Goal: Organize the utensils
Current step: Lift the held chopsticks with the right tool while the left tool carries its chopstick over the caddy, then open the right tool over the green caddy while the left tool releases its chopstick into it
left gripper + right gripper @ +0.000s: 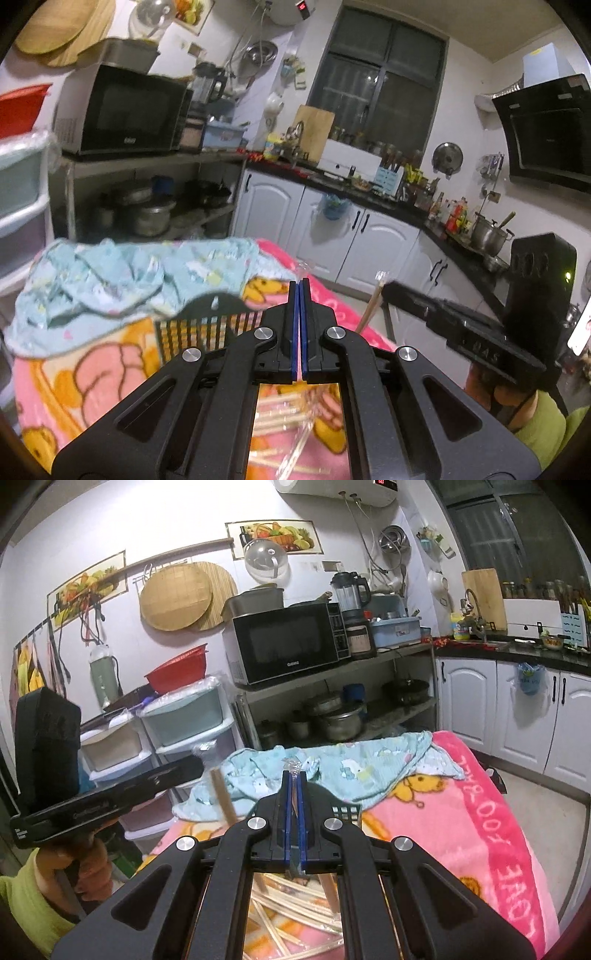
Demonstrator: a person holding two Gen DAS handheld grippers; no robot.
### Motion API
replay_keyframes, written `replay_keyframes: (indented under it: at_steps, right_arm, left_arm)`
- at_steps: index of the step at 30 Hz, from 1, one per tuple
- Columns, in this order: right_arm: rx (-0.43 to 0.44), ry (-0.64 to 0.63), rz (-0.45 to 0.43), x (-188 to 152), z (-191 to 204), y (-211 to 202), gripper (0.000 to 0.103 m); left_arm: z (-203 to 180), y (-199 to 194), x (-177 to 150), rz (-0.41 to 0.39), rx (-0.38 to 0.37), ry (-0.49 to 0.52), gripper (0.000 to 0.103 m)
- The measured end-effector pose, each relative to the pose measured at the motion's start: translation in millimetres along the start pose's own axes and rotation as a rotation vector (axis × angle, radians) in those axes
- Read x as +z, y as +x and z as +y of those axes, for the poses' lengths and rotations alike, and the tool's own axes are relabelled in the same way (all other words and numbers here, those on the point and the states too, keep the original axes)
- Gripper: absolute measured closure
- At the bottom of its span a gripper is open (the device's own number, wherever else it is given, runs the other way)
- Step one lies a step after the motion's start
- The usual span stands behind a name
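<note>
A clear plastic bag of wooden chopsticks (pixel 280 410) hangs over the pink blanket, seen below my left gripper (pixel 299 282). That gripper is shut on the bag's crinkled top edge (pixel 302 269). In the right wrist view my right gripper (pixel 293 773) is shut on another part of the bag's top, with the chopsticks (pixel 295 897) bunched beneath it. One chopstick (pixel 371 308) stands up between the two grippers, beside the right gripper (pixel 386 286). The same chopstick (pixel 223 794) shows next to the left gripper (pixel 199 764). A black slotted utensil holder (pixel 207 321) lies on the blanket.
A pink cartoon blanket (pixel 461 812) covers the surface, with a crumpled light-blue cloth (pixel 332 768) at its far side. Behind stand plastic drawers (pixel 184 716), a shelf with a microwave (pixel 288 646) and pots, and white cabinets (pixel 332 229). A person's hand in a green sleeve (pixel 535 424) holds the right gripper.
</note>
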State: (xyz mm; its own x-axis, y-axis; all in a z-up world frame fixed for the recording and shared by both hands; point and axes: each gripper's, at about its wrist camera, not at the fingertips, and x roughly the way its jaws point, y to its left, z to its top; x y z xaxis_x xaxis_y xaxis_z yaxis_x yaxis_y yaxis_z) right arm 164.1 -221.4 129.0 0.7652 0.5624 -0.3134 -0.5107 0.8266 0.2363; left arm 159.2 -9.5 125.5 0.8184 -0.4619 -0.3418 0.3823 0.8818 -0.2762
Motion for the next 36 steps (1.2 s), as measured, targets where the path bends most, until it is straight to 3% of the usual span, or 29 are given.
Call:
replay_keyframes:
  at_steps: [10,17,28,36]
  right_arm:
    - [0.010,-0.007,-0.079,43,3,-4,0.100]
    - [0.027,0.007,-0.113,67,-1,5,0.100]
    - [0.046,0.037,-0.079,74,-8,44,0.101]
    - [0.010,0.047,-0.055,61,-18,71,0.100]
  left_arm:
    - [10,27,57,-0.061,0.046,-0.025,0.103]
    - [18,37,76,-0.094,0.087,-0.003,0.103]
    - [31,48,77,-0.089,0.091,-0.022,0.103]
    - [39,69,56,-0.043,0.082,-0.032,0.103]
